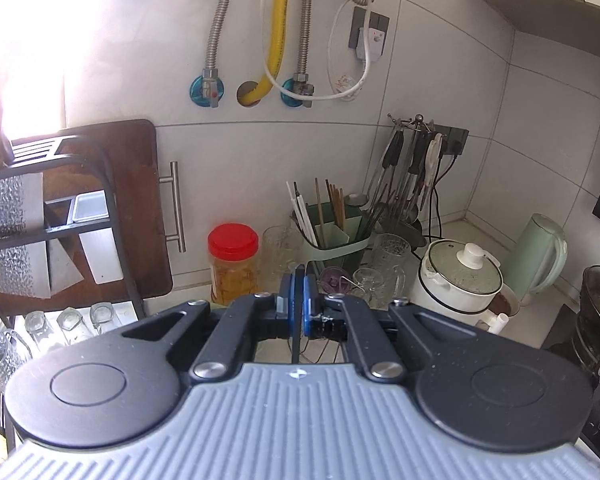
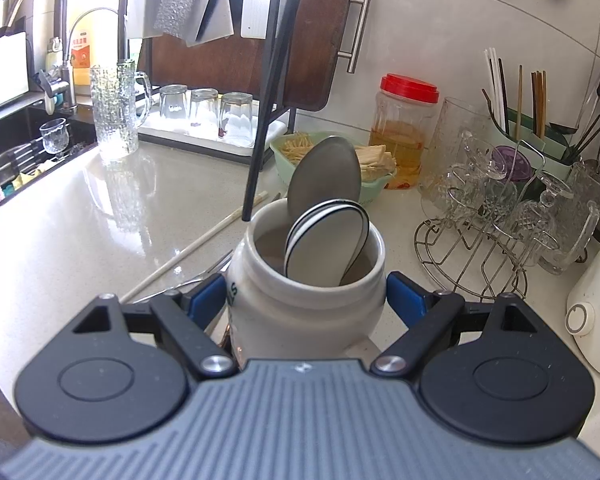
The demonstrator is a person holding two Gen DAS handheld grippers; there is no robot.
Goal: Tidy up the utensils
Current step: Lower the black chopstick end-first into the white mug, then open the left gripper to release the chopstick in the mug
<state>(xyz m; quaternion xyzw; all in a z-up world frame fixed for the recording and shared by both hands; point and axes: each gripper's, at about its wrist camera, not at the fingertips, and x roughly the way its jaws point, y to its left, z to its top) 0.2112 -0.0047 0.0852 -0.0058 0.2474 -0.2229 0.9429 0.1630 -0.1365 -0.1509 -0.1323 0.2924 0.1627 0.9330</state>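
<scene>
Steadying the white jar (image 2: 304, 280) in my right gripper (image 2: 306, 300), I judged the black chopstick (image 2: 274, 92) clenched in my left gripper (image 1: 299, 300) should drop at its rim's ten o'clock.

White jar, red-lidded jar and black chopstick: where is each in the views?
white jar (image 2: 300, 312): right wrist view, front wall.
red-lidded jar (image 2: 410, 89): right wrist view, lid.
black chopstick (image 2: 266, 112): right wrist view, mid-shaft.

Left gripper (image 1: 299, 280) jaws clamp a thin dark chopstick (image 1: 297, 344) — above the counter, facing the green utensil caddy (image 1: 340, 236).
</scene>
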